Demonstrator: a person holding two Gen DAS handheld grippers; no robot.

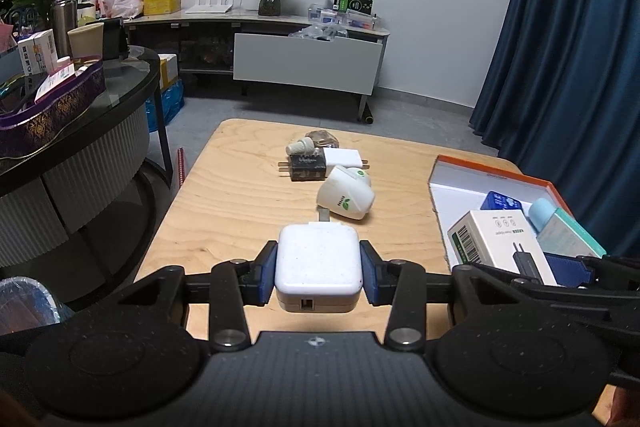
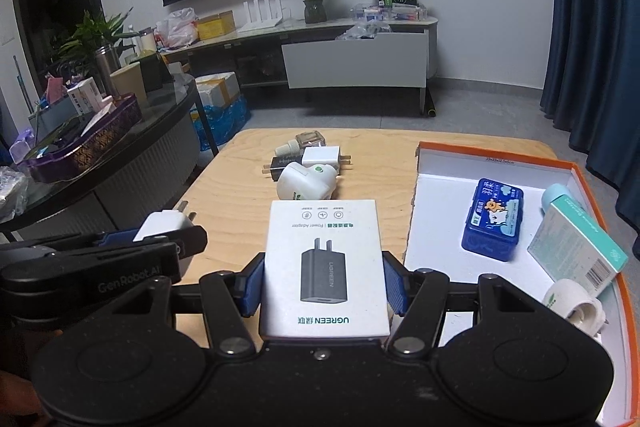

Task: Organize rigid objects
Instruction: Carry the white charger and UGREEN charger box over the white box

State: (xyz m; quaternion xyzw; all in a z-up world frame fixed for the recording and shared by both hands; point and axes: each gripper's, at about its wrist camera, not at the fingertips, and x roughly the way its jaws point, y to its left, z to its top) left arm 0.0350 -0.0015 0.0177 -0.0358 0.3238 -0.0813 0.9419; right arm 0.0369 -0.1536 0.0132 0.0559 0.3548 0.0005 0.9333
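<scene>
Left gripper (image 1: pixel 319 267) clamped on white charger (image 1: pixel 319 261); right gripper (image 2: pixel 324 283) clamped on adapter box (image 2: pixel 325 267), both above table (image 1: pixel 224 199). Orange-rimmed box (image 2: pixel 440 155) holds approx. four items; four more loose (image 1: pixel 316 163). Roughly half done.

White box (image 2: pixel 325 267) reads "UGREEN" ("Power Adapter" above).

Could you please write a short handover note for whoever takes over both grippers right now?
Left gripper: shut on the white charger, held above the wooden table.
Right gripper: shut on the UGREEN adapter box.
Done: the orange-rimmed box already holds a blue case, a teal carton and a white plug-in device.
Left: place both held items; then the white plug, black adapter, small white adapter and small bottle.
</scene>
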